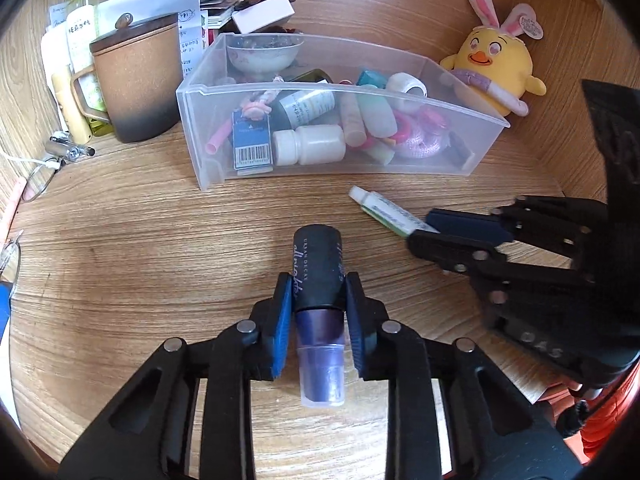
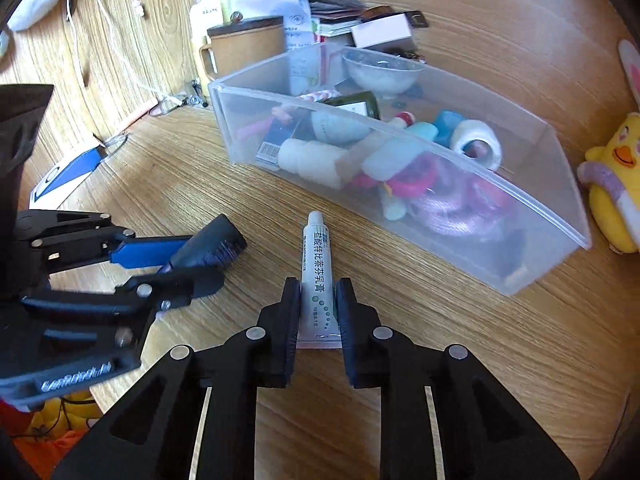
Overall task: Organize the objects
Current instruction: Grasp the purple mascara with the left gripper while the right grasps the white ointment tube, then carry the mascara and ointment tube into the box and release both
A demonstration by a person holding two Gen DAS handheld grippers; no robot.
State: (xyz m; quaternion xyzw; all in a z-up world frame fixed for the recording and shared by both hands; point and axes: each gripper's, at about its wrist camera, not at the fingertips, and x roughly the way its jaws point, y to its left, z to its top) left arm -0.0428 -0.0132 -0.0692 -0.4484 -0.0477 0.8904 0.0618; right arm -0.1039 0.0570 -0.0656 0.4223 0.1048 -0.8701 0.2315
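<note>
Pinching 2 items just above desk (image 1: 120, 240): left gripper (image 1: 318, 312) jaws clamping dark spray bottle (image 1: 318, 276), right gripper (image 2: 318, 308) jaws squeezing ointment tube (image 2: 316, 264). Risks: tube slipping, grippers colliding near crowded clear bin (image 1: 400, 170).

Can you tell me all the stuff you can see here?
purple bottle: one, black cap, held.
white tube: one, green print, held.
clear bin: one, full of small bottles and toys, mid table.
brown mug: one, lidded, left of bin.
chick plush: one, yellow, right of bin.
pink box: one, behind bin.
wooden table: one, tan.
left gripper: shut on bottle.
right gripper: shut on tube.
</note>
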